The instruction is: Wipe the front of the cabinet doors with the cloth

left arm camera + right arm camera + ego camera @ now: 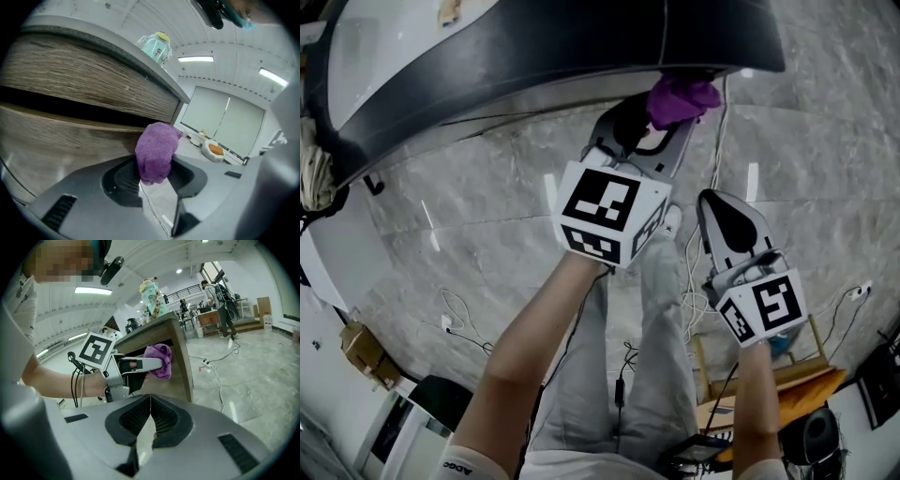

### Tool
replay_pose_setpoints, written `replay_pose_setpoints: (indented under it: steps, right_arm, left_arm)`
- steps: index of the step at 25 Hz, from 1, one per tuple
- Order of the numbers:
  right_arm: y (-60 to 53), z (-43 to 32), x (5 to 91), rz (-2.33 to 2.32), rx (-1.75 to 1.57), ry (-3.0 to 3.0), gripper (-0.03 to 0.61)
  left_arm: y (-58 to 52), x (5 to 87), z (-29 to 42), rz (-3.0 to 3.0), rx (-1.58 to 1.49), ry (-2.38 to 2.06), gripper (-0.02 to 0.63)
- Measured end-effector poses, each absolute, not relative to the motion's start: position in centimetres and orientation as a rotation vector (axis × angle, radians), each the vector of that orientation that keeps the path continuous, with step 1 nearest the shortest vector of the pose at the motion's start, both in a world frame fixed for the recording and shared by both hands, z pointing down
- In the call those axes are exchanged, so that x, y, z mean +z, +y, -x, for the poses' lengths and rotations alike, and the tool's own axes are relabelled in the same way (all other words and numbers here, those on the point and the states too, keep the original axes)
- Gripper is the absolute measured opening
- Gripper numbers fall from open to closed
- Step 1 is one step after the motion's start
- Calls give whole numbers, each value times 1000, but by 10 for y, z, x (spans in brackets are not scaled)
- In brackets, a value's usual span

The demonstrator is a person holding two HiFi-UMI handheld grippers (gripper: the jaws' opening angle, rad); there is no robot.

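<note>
Closest to the lens, the person's left forearm [539, 347] runs up to the left tool [664, 124], above grey trousers [661, 309]. Pale marbled floor [487, 234] fills most of the head view, and the cabinet [534, 56], with its dark top, stands along the upper edge. In the left gripper view its wood-grain front [70, 79] shows two panels parted by a dark gap. The left tool is clenched on the purple cloth [680, 98], which bunches out past the jaw tips. The cloth sits against the cabinet front, high up and near its corner. The right tool [719, 202] hangs lower and to the right, apart from the cabinet, its jaws pressed together with nothing between them. A mint-green bottle [157, 47] stands on the cabinet top.
</note>
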State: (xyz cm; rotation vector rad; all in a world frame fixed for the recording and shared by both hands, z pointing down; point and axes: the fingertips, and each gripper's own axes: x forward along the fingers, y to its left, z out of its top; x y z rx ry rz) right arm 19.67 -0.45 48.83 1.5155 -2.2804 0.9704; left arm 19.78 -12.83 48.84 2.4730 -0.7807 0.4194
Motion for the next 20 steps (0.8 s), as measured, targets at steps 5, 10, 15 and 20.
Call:
replay_pose_setpoints:
  steps: [5,10,15,20]
  right_arm:
    - [-13,-171,486,-1471,960,-2295,26]
    - [-20,-134,485,-1407,947,-2318,27]
    - [-28,-100,485,-1354,926,-2328,26]
    - [-33,-76,485,-1335,910,-2319,26]
  left_arm:
    - [-140,489,-158,-2461,436,-825,147]
    - [-151,489,-109,-2426,432,-890,147]
    - [-164,492,-52,-2379,429,-963,149]
    - [-175,496,4,-2353,468,-1022,155]
